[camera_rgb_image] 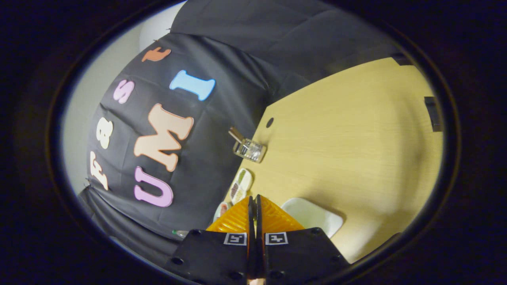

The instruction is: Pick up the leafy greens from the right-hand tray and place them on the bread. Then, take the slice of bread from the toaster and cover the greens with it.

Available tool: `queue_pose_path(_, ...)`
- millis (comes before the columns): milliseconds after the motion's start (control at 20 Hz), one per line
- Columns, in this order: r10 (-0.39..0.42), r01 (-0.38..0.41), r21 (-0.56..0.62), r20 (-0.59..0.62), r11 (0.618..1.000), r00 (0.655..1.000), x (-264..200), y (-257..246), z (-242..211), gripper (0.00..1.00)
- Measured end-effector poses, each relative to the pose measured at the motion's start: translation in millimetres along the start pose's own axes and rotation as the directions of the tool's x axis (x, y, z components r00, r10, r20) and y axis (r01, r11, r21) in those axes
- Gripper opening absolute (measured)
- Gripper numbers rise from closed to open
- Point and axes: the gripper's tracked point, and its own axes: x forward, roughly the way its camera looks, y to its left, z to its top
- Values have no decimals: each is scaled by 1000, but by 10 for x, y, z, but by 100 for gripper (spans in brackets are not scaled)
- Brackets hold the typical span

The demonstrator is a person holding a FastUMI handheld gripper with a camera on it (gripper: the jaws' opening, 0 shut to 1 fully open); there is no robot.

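Pale wooden table [356, 130] is tilted; a white plate [313, 215] is seen beside the gripper [254, 204], fingers pressed together on nothing.

A glass jar [249, 149] stands on the table [356, 138], beyond the tray [313, 215].

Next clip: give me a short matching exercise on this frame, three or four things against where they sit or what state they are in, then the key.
Things:
1. gripper
2. clear glass jar
3. white plate
4. small tray with compartments

Places or states:
A. on the wooden table, just ahead of the fingers and to one side
B. fingers closed together, nothing seen between them
C. at the table's edge by the black cloth, beyond the tray, with a brown stick standing in it
D. at the table's edge, between the fingers and the jar

Pairs: 1-B, 2-C, 3-A, 4-D
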Motion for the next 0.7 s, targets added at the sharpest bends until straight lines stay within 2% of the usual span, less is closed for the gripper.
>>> queue_pose_path(250, 93, -92, 142, 0, 986, 996, -202, 659, -301, 3)
queue_pose_path(450, 155, -134, 211, -86, 968, 984, -317, 1024, -890, 3)
queue_pose_path(700, 224, -172, 232, -220, 957, 950, -411, 1292, -1687, 3)
